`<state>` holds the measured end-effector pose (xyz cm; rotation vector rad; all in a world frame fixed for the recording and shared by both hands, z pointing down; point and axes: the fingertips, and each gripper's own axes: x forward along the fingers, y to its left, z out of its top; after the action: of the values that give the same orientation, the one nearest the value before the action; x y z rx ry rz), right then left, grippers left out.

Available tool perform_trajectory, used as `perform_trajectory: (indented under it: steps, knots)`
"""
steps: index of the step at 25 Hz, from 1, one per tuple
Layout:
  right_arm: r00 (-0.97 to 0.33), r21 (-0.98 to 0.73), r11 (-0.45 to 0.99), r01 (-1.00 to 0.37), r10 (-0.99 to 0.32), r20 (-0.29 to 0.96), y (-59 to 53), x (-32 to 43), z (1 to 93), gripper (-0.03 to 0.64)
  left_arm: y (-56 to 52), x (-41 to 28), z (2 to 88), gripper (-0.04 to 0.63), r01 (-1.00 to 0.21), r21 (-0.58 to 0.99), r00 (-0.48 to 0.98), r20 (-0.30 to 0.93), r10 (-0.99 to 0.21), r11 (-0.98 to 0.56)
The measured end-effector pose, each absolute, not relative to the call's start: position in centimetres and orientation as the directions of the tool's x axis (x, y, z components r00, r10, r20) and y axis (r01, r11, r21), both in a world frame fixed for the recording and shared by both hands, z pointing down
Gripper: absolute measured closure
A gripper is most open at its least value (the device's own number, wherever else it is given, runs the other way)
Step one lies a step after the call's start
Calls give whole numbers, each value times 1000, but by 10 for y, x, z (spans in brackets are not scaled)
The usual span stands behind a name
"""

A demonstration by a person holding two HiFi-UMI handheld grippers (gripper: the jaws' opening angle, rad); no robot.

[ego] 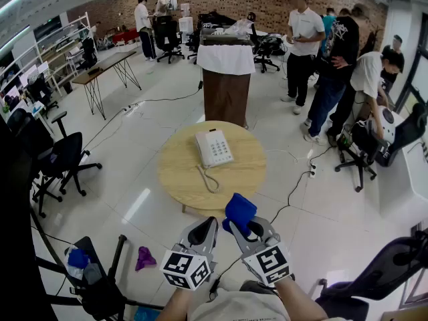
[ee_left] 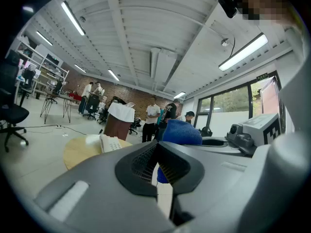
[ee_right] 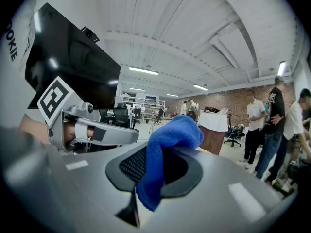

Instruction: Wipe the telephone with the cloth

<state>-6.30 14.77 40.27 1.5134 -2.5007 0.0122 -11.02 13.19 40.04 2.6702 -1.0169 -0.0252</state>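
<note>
Right gripper [ego: 245, 227] is out front, and it has the blue cloth [ego: 239, 210] pinched between its jaws. Its own view shows the fabric bunched up above the pads and a tail hanging down below them. Beside it, the left gripper [ego: 208, 225] carries nothing, its jaws pressed together with only a thin seam between them. Both tools sit side by side, low in the head view, in the air just short of the near edge of the round wooden table [ego: 175, 179]. And there's the target: the white telephone [ego: 214, 147] lies on the far half of that table, keypad up, its cord [ego: 209, 179] looping back toward the near edge. Cloth and telephone are well apart, no contact. Behind the table stands a brown pedestal [ego: 226, 95] draped in white, and several people stand about off to the right.
</note>
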Motion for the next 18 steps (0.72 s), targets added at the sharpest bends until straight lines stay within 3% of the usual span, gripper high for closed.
perform_trajectory:
  steps: [18]
  knots:
    - [-432, 88, 452, -888, -884, 181, 100, -64, 408, 554, 80, -113, 401, 592, -642, 257, 760, 86, -644, -723]
